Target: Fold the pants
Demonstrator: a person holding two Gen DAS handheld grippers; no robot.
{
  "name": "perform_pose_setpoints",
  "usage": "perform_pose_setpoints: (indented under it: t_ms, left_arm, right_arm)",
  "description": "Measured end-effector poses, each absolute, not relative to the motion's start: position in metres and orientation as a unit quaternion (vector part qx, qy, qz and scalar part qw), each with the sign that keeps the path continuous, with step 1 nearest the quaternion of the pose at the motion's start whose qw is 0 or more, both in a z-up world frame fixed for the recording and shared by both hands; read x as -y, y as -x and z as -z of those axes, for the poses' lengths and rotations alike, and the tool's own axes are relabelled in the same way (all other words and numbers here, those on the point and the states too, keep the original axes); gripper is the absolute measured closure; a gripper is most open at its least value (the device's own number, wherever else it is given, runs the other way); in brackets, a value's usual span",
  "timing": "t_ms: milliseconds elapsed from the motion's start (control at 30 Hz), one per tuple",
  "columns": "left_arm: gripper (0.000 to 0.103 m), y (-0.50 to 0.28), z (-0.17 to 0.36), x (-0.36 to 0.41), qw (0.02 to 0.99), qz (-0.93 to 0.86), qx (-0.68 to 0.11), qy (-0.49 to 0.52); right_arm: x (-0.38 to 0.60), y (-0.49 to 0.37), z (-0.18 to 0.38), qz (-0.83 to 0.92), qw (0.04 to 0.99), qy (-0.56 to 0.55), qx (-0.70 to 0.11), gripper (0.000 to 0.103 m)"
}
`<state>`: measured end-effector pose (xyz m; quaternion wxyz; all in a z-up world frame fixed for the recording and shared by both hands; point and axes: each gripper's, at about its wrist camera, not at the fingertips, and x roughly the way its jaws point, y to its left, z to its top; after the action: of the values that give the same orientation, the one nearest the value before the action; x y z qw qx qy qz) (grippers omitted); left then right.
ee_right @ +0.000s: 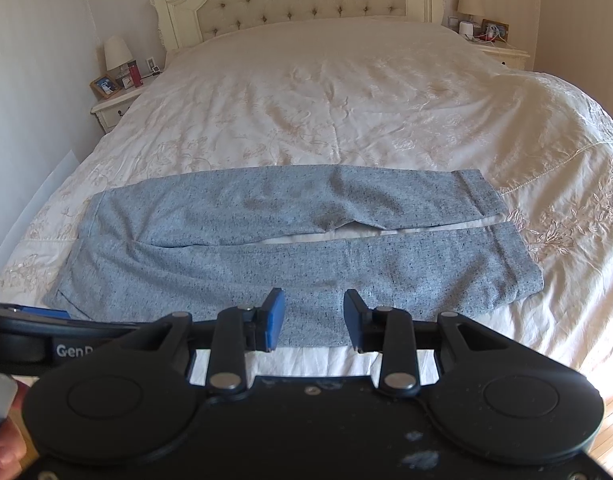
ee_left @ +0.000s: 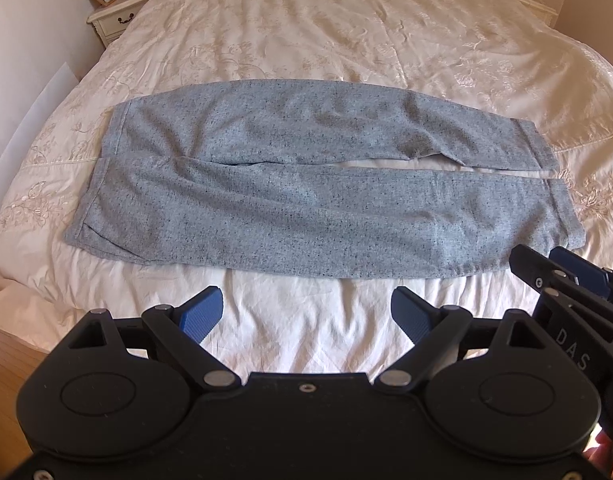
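Cream bed, grey pants flat (unfolded) just beyond left gripper and right gripper, both agape, empty

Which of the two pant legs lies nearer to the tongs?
The lower leg, at the bed's foot edge; the right tongs hover over its hem side, while the other leg lies beyond it.

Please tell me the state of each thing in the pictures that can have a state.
pants: spread flat across the bed, unfolded, legs side by side with a narrow gap.
left tongs: open wide, empty, short of the pants.
right tongs: open, empty, over the near edge of the pants.
bedspread: laid out, slightly wrinkled.
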<state>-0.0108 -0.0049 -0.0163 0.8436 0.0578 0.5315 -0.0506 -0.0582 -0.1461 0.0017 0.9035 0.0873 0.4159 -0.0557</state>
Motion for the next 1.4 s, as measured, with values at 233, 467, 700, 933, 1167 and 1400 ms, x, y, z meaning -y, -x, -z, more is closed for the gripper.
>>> perform_pose_setpoints:
  t_ms: [233,467,700,933,1167,1400]
  left_arm:
    - [0.011,0.011,0.017,0.003,0.844,0.048,-0.531,-0.059]
    - [0.011,0.010,0.017,0.003,0.844,0.046,-0.532,-0.059]
    - [0.011,0.007,0.017,0.004,0.842,0.045,-0.534,-0.057]
    - [0.011,0.002,0.019,0.005,0.841,0.046,-0.537,-0.053]
    - [0.011,-0.004,0.021,0.005,0.839,0.049,-0.540,-0.056]
    - [0.014,-0.027,0.027,0.002,0.829,0.063,-0.551,-0.064]
  right_arm:
    - [0.146,0.058,-0.002,0.055,0.903,-0.087,-0.416,0.067]
    - [0.145,0.056,-0.001,0.050,0.903,-0.084,-0.418,0.067]
    - [0.145,0.055,0.000,0.047,0.903,-0.083,-0.420,0.067]
    - [0.146,0.053,0.001,0.046,0.902,-0.081,-0.422,0.067]
    - [0.145,0.047,0.005,0.050,0.899,-0.083,-0.426,0.067]
    - [0.139,0.032,0.013,0.066,0.891,-0.093,-0.440,0.067]
